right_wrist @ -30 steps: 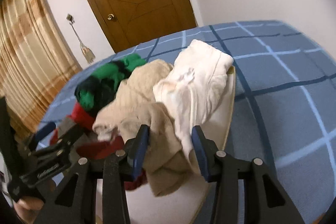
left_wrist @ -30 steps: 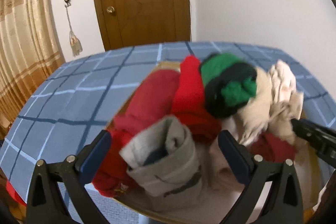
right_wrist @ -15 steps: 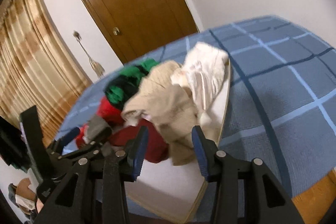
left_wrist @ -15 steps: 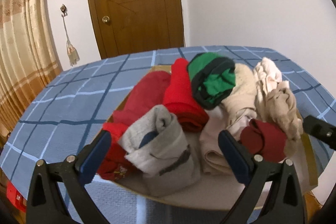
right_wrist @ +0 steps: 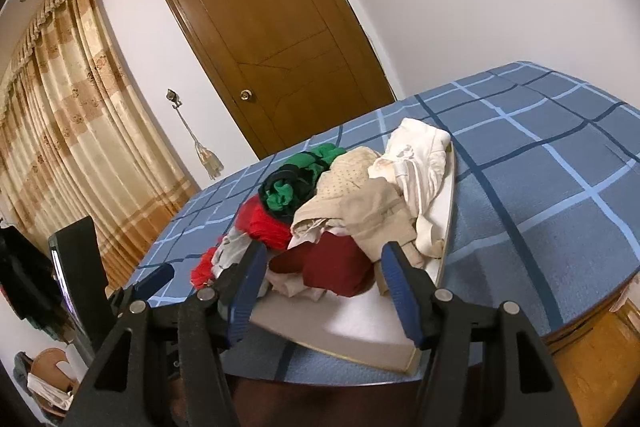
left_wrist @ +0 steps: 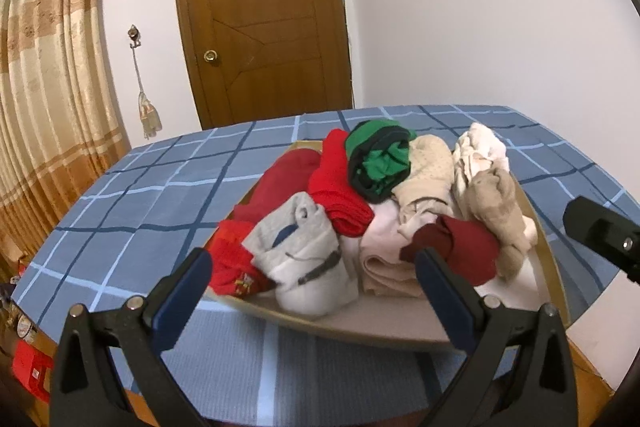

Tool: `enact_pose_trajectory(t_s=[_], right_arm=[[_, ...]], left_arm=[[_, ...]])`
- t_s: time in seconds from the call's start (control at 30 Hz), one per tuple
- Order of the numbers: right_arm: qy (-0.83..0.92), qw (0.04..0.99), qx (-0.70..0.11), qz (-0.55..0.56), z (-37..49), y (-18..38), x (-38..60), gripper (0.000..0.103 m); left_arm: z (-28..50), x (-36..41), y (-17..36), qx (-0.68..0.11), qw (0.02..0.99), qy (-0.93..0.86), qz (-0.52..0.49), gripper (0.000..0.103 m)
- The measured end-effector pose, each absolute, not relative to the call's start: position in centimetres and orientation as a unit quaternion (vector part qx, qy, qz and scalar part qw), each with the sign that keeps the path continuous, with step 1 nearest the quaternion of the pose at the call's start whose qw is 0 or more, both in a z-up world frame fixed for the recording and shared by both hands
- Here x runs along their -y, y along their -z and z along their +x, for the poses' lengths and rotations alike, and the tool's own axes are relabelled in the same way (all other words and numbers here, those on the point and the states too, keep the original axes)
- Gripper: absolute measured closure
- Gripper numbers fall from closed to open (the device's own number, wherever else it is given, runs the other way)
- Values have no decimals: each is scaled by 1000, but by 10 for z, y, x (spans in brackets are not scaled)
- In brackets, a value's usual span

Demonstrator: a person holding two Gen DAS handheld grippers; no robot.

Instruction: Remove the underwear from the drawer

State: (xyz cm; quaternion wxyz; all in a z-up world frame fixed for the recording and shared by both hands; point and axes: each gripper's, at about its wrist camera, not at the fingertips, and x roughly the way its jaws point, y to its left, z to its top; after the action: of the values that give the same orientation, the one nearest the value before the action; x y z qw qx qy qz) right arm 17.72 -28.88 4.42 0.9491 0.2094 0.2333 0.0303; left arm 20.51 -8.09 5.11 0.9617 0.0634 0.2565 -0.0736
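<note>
A shallow wooden drawer [left_wrist: 344, 327] lies on a bed with a blue checked cover [left_wrist: 160, 203]. It holds a heap of underwear: grey [left_wrist: 304, 259], red [left_wrist: 340, 187], green and black [left_wrist: 380, 159], beige [left_wrist: 432, 167], cream [left_wrist: 480, 151] and maroon [left_wrist: 464, 247] pieces. My left gripper [left_wrist: 312, 267] hovers open in front of the drawer's near edge, holding nothing. My right gripper [right_wrist: 324, 255] is before the drawer [right_wrist: 360, 327] with its jaws opening; the maroon piece [right_wrist: 336, 267] shows beyond the gap and the pads do not press on it. Each gripper shows at the edge of the other's view.
A brown wooden door [left_wrist: 264, 19] stands shut behind the bed. Striped tan curtains [left_wrist: 44, 107] hang at the left with a tassel [left_wrist: 148, 111] on a wall hook. The bed's wooden frame [right_wrist: 592, 347] shows at the lower right, and a red box [left_wrist: 30, 371] sits low left.
Both grippers have drawn back and up from the pile, so the whole drawer now shows. The right jaws stand wider, and the beige cloth no longer lies between them.
</note>
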Motion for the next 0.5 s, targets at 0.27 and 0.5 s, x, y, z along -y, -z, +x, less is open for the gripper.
enact_pose_trajectory(t_s=[0.27,0.5], right_arm=[[-35,956,-219,194,158,-52,278,40],[-27,965,-194,175,135,-59,273,40]], left_arm=[[181,74,-59,-245,965,79,45,0],[151,73,-66,-226,970,74,53,0]])
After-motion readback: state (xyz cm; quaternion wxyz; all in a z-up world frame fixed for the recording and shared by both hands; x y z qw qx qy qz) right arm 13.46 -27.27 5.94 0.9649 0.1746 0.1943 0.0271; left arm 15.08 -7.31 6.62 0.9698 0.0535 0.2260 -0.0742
